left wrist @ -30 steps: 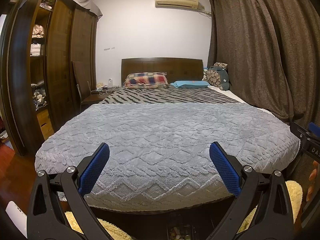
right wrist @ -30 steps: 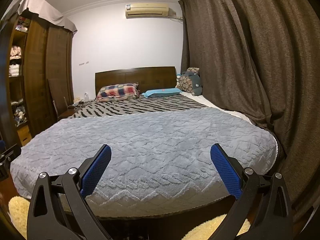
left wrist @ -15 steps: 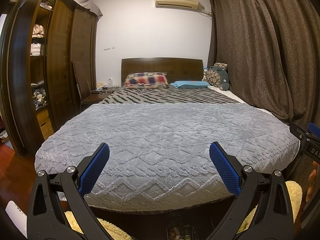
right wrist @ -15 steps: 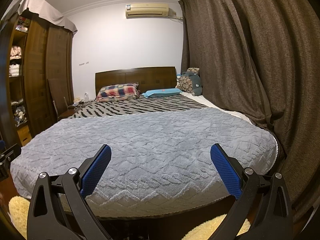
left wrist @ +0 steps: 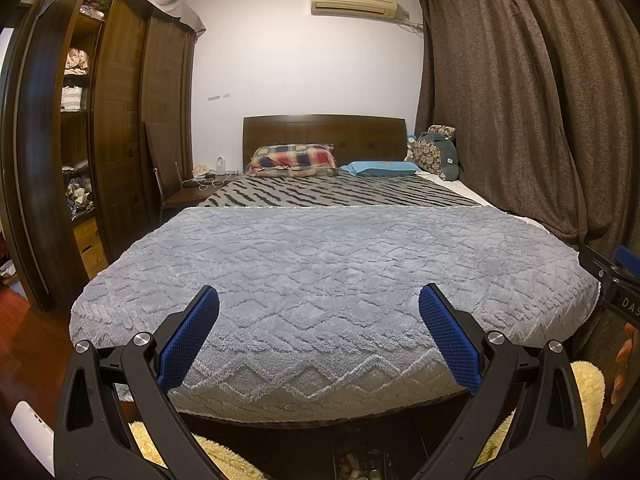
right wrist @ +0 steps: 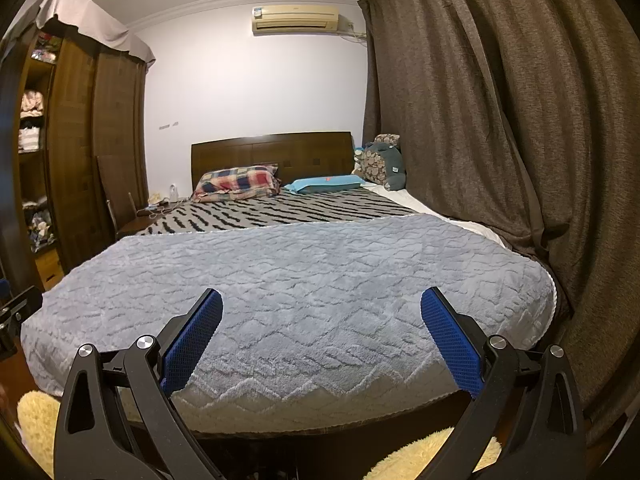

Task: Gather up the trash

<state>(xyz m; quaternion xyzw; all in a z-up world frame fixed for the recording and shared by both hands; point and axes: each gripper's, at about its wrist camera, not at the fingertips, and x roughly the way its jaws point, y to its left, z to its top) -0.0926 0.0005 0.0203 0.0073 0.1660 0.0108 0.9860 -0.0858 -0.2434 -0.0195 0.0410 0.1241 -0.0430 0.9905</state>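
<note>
Indoors, grey blanket (left wrist: 328, 264) on bed, brown curtains (left wrist: 520, 100), both jaws wide apart (empty).

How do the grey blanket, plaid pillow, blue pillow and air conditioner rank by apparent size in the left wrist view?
1. grey blanket, by far the largest, though also nearest the camera.
2. plaid pillow and air conditioner look about alike; no ranking between them.
3. blue pillow, slightly smaller and flatter.
</note>
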